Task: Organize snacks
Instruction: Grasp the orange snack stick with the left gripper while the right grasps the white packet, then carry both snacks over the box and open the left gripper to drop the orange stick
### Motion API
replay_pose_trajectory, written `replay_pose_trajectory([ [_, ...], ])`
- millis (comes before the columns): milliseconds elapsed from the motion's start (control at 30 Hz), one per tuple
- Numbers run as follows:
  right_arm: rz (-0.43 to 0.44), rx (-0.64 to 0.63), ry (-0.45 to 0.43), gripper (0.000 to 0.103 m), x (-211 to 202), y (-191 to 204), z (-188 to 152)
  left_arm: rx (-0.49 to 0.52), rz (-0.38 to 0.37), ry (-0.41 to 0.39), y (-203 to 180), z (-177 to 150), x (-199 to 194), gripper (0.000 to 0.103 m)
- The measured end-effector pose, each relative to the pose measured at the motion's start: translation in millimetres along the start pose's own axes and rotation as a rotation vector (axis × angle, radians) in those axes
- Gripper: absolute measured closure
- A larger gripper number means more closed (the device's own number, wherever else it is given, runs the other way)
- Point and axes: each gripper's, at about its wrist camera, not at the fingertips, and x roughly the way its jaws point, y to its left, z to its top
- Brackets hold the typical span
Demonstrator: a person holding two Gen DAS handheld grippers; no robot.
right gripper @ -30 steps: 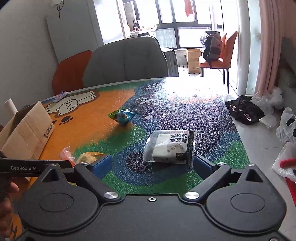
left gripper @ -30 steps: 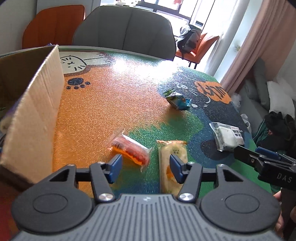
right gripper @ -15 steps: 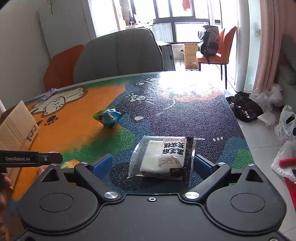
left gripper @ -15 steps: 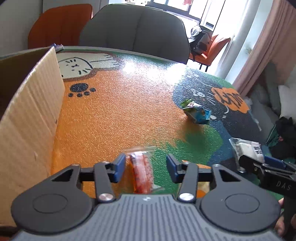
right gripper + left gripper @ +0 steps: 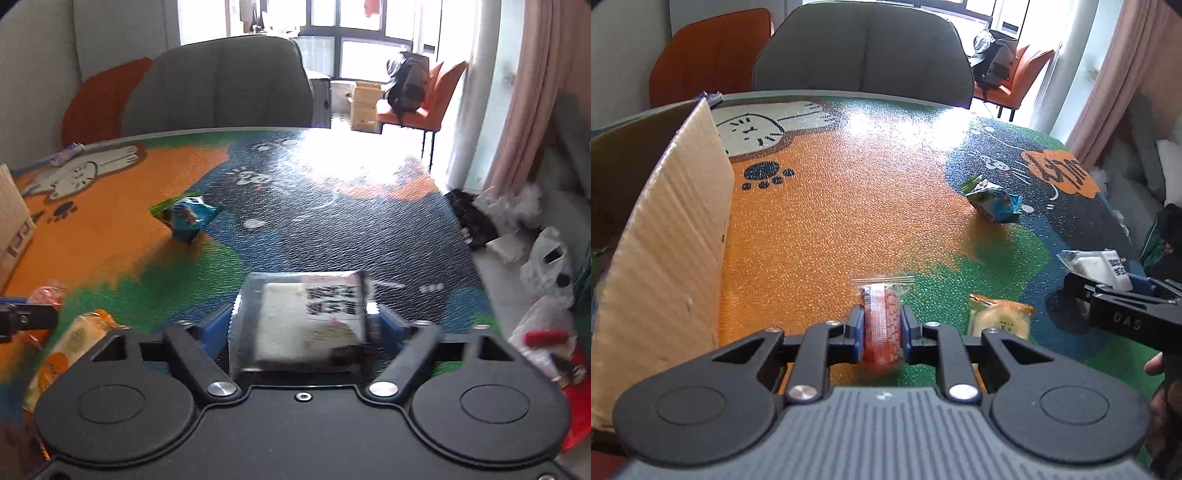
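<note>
Snacks are in both my tools: my left gripper (image 5: 881,328) is clamped on the orange packet (image 5: 881,325), my right gripper (image 5: 304,325) closing around the white packet (image 5: 299,325).

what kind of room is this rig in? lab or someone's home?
Most likely a home dining or living area: a table under a cartoon cat mat, upholstered grey chair pulled up to it, pink curtains by big windows, a backpack on an orange chair.

Both cams sit low over the table (image 5: 849,206), facing the grey chair (image 5: 221,85); both catch the blue snack bag (image 5: 995,201).
</note>
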Motion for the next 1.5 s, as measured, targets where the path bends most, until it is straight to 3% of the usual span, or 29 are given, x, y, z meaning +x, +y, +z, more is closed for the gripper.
replay_pose_trajectory([
  [100, 0.030, -0.017, 0.006, 0.049, -12, 2, 2, -0.001, -0.013, -0.012, -1, -3, -8, 0.085],
  [467, 0.038, 0.013, -0.044, 0.050, -60, 26, 0, 0.039, -0.104, -0.085, 8, -3, -59, 0.085],
  [800, 0.088, -0.036, -0.131, 0.050, -109, 86, 14, 0.055, -0.148, -0.172, 42, 3, -115, 0.085],
  [1100, 0.158, -0.083, -0.192, 0.050, -133, 130, 30, 0.035, -0.130, -0.235, 79, 6, -148, 0.085],
  [1500, 0.226, -0.142, -0.208, 0.050, -131, 189, 44, -0.026, -0.080, -0.263, 149, 13, -166, 0.085],
])
